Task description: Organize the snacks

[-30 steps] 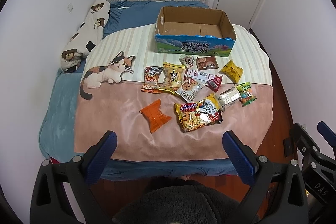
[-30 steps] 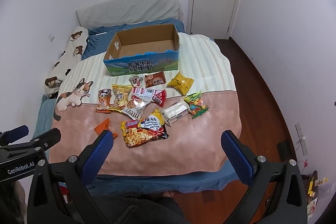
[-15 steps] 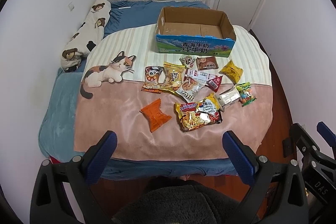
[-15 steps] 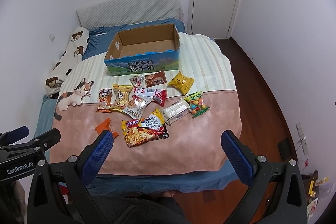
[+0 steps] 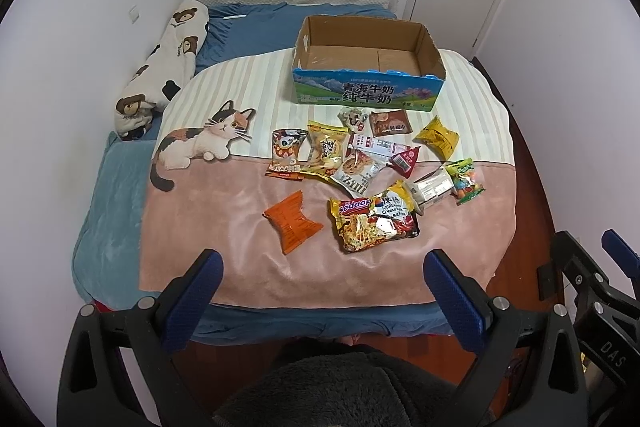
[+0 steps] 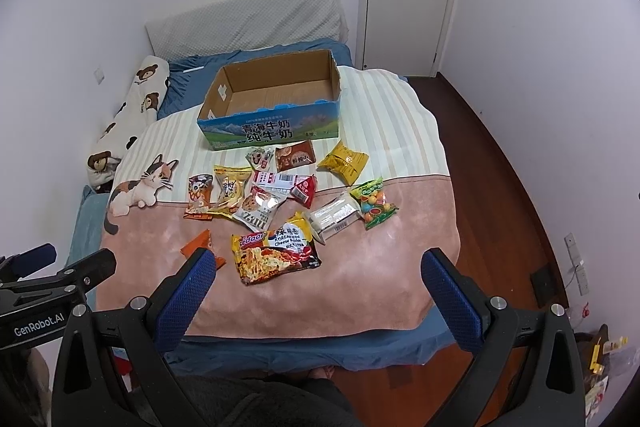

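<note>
Both tools, the left tool [image 5: 322, 287] and right tool [image 6: 318, 287], hang wide open and empty off the bed's [image 5: 120, 227] near edge, since the snacks [image 5: 372, 167] lie scattered mid-bed before the empty cardboard box [image 5: 366, 95].

The left gripper [image 5: 323, 277] hangs level with its blue-padded fingers [image 5: 192, 291] spread wide apart, gripping nothing. The right gripper [image 6: 316, 277] sits just beside it, its jaws likewise wide and bare, both aimed forward and slightly down.
</note>
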### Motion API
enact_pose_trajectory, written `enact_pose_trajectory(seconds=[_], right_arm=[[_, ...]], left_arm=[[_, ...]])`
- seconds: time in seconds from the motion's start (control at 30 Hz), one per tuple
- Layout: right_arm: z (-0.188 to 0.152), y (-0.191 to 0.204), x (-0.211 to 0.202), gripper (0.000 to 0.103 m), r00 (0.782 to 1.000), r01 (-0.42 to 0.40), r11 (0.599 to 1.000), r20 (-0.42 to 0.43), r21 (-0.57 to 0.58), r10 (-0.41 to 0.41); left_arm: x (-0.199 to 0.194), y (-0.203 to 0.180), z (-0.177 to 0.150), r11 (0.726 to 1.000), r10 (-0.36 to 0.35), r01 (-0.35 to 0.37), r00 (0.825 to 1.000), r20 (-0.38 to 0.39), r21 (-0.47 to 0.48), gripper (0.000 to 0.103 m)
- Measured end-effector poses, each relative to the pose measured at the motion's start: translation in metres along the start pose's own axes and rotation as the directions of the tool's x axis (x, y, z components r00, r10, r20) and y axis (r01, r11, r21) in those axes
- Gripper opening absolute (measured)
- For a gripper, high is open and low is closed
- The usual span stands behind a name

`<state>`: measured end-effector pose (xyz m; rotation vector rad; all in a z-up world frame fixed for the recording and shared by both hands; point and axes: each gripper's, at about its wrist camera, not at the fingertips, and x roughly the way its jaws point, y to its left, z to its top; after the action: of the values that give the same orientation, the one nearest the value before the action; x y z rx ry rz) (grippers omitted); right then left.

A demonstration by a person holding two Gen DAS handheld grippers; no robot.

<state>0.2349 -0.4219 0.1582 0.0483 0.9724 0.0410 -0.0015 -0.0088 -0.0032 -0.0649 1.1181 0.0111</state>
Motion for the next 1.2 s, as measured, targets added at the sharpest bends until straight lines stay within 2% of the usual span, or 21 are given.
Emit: enact_pose_trajectory(seconds=[1.2], right_arm=[[0.007,-0.001,0.004,0.103,1.0,-0.007,1.0,0.022,0.012,0.006]], left_arm=[[0.002,-0.004,0.011,1.0,0.001,-0.001,1.0,0.006,0.003,0.103]])
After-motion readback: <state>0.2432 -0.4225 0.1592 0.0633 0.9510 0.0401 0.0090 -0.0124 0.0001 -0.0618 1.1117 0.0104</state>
